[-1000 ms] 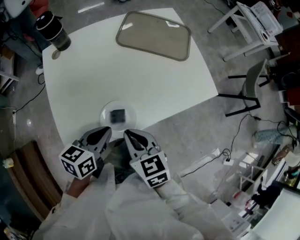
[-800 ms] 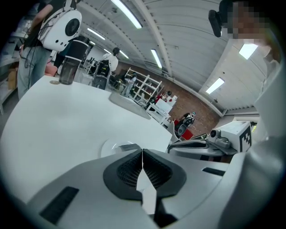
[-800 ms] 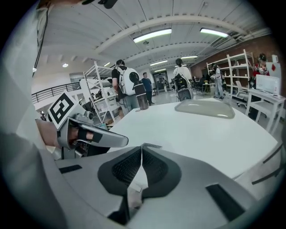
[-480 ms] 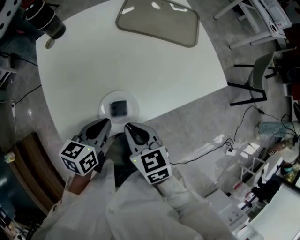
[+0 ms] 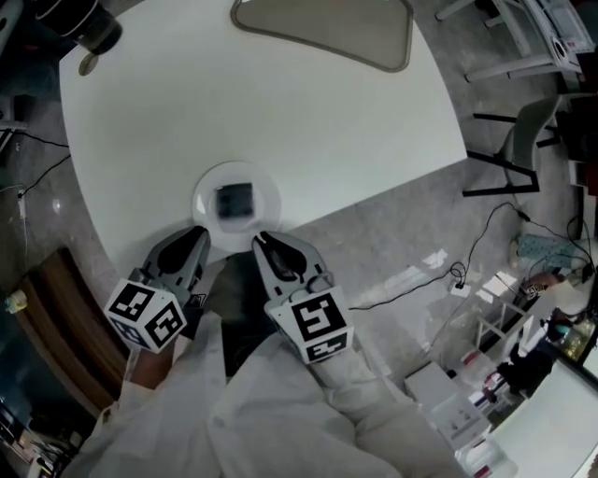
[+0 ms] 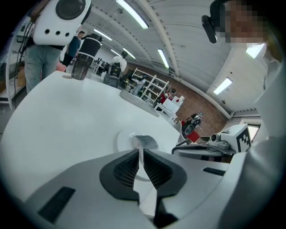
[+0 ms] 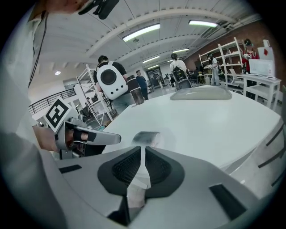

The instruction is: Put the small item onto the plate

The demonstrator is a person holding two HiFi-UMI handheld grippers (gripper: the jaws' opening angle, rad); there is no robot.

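1. The small item [image 5: 234,200], a dark, flat square piece, lay in the middle of the clear round plate [image 5: 199,207].
2. The plate sat on the white table [image 5: 280,112], close to the edge nearest the person.
3. The left gripper [image 5: 199,233] had its jaws pressed together with nothing between them. Its tips were just short of the plate's near rim, on the left side.
4. The right gripper [image 5: 261,239] was likewise closed and empty. Its tips pointed at the plate's near rim from the right side.
5. Both grippers were side by side, near each other but apart, and neither touched the item.
6. A grey-brown tray [image 5: 327,23] lay at the table's far edge, well apart from the plate.
7. A dark cylindrical container [image 5: 89,23] stood at the far left corner of the table.
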